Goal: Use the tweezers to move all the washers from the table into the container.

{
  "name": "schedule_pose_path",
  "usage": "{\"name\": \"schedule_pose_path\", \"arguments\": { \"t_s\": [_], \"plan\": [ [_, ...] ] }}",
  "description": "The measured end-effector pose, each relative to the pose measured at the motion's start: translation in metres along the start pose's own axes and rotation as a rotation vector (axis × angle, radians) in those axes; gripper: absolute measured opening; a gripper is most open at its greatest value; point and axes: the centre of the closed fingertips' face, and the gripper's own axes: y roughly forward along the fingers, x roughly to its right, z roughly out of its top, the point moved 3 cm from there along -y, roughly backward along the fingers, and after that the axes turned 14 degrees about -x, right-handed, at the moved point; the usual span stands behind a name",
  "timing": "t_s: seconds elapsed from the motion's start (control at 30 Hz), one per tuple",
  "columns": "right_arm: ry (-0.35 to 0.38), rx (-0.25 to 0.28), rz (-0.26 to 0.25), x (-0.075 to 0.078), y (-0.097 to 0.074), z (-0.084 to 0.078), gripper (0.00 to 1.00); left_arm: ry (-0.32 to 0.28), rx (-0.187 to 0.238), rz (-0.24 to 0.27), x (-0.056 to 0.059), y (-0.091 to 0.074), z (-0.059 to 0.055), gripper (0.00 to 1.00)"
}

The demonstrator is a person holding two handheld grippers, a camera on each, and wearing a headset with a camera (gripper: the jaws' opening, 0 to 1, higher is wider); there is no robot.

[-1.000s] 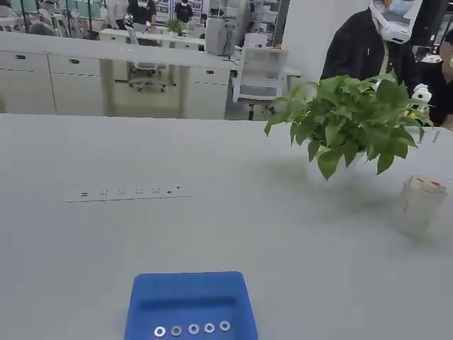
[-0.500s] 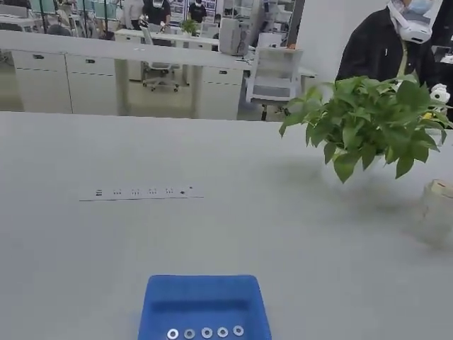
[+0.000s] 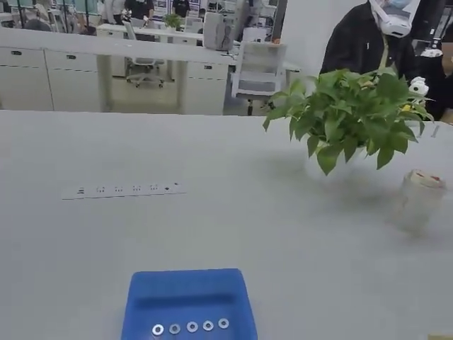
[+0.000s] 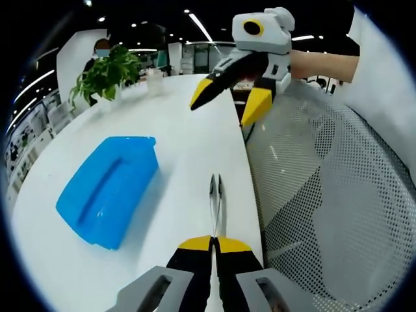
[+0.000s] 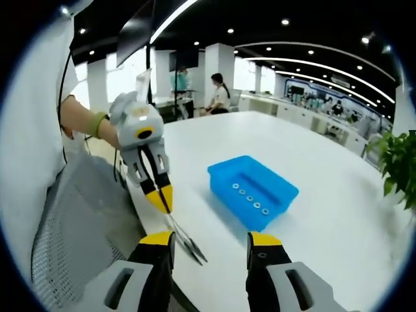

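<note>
- The left gripper (image 4: 213,242) had its jaws pressed together on the tweezers (image 4: 215,205), gripping them at the back end, so that the two thin arms ran straight forward along the gripper's own line
- The right gripper (image 5: 209,239) stood with its jaws well apart and nothing between them; in the left gripper view it hung ahead of the tweezers' tips, above the near edge of the table (image 3: 226,227)
- The blue container (image 3: 185,294) sat on the table near that edge, with five washers (image 3: 192,327) lying in a row on its floor; no washer could be made out on the bare table top
- In the left gripper view the container (image 4: 107,188) lay off to the left of the tweezers' long axis, not in line with it, so the tips would have to swing that way to reach it
- In the right gripper view the tweezers (image 5: 185,242) slanted down from the left gripper (image 5: 162,198) towards the table edge, apart from the container (image 5: 270,184) and the washers (image 5: 250,198)
- The left gripper looked the better placed to act
</note>
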Motion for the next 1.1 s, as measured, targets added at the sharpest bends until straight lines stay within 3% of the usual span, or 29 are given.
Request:
{"name": "schedule_pose_path", "arguments": {
  "t_s": [0.2, 0.43, 0.6, 0.73, 0.9, 0.93, 0.97, 1.1],
  "plan": [
    [0.133, 0.159, -0.089, 0.011, -0.040, 0.012, 0.45, 0.006, -0.042, -0.002, 0.000, 0.006, -0.005, 0.00],
    [0.238, 0.288, -0.132, 0.014, -0.065, 0.015, 0.53, -0.017, -0.059, -0.009, 0.001, 0.008, -0.008, 0.00],
    [0.262, 0.342, -0.157, 0.016, -0.079, 0.014, 0.56, -0.035, -0.056, 0.006, 0.003, 0.009, -0.007, 0.00],
    [0.250, 0.351, -0.168, 0.015, -0.085, 0.014, 0.57, -0.073, -0.053, 0.031, 0.004, 0.006, -0.009, 0.00],
    [0.241, 0.355, -0.163, 0.016, -0.086, 0.012, 0.58, -0.215, 0.041, 0.109, 0.003, -0.017, -0.003, 0.11],
    [0.240, 0.356, -0.157, 0.016, -0.086, 0.012, 0.58, -0.263, 0.087, 0.135, 0.003, -0.026, 0.000, 0.14],
    [0.239, 0.356, -0.148, 0.016, -0.085, 0.012, 0.58, -0.280, 0.105, 0.142, 0.003, -0.029, 0.002, 0.17],
    [0.234, 0.367, -0.127, 0.016, -0.085, 0.013, 0.59, -0.449, 0.284, 0.258, 0.002, -0.069, 0.010, 0.34]
  ]
}}
